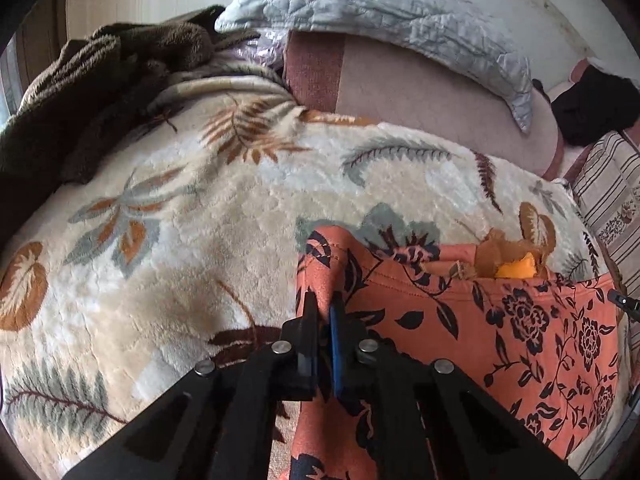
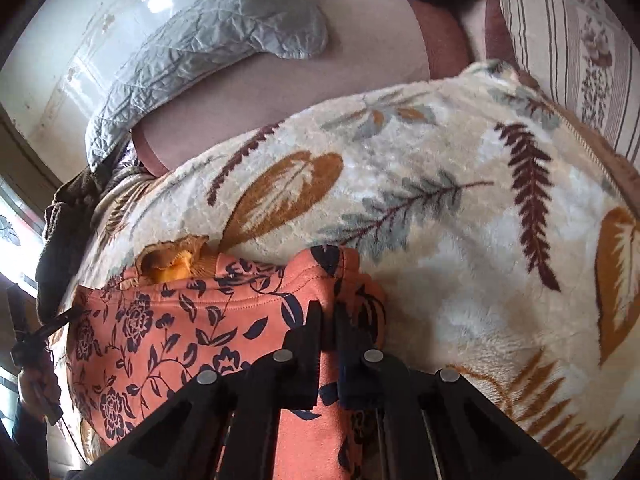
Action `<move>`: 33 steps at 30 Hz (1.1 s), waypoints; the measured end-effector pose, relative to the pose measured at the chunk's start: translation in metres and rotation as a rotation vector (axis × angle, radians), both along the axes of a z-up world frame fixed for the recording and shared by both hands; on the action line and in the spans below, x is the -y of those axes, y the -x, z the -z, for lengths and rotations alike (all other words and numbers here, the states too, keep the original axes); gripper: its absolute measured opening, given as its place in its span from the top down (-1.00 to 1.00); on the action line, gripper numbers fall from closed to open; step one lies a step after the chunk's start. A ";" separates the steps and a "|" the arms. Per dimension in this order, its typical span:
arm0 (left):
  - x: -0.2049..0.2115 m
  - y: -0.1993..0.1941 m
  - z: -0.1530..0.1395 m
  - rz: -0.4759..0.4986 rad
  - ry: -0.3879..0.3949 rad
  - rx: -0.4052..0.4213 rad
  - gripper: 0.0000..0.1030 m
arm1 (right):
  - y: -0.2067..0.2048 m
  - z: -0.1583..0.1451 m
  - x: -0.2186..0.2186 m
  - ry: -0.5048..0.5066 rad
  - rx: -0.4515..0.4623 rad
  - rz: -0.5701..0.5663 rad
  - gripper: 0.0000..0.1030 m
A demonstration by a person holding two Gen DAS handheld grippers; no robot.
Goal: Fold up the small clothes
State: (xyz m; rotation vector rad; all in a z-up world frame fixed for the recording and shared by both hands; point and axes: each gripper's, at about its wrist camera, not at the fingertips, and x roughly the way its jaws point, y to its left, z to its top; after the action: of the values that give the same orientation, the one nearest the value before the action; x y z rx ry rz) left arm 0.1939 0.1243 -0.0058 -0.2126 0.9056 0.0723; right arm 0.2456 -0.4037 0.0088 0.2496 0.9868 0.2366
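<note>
You have both tongs, left tongs point(image 1: 323, 304) and right tongs point(image 2: 328, 314), clamped on the orange floral garment point(image 1: 500, 320), lifted over the bed point(image 1: 180, 220). Next, carry that edge across evenly.

Grippers: we count two, left gripper point(image 1: 323, 300) and right gripper point(image 2: 327, 310).
Orange floral garment point(image 1: 500, 320): one.
Leaf-print blanket point(image 1: 224, 208): one.
Grey quilted cover point(image 1: 380, 4): one.
Brown fleece throw point(image 1: 92, 80): one.
Striped cushion point(image 2: 568, 48): one.
</note>
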 end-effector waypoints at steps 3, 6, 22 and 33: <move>-0.002 -0.004 0.001 -0.004 -0.015 0.030 0.91 | -0.002 -0.016 0.006 0.007 0.073 0.046 0.91; -0.004 -0.025 0.039 -0.027 -0.051 -0.079 0.88 | -0.018 0.011 0.015 0.009 0.018 0.110 0.91; -0.014 -0.019 0.033 -0.042 -0.001 -0.085 0.08 | -0.018 0.041 0.006 -0.050 -0.086 0.059 -0.19; -0.007 -0.033 0.049 -0.015 -0.082 -0.123 0.89 | -0.022 0.022 -0.001 0.111 0.008 0.082 0.84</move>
State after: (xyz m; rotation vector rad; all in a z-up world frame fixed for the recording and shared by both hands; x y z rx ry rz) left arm 0.2266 0.1316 -0.0552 -0.1396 1.0217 0.1380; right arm 0.2680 -0.4029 -0.0136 0.1873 0.9761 0.1080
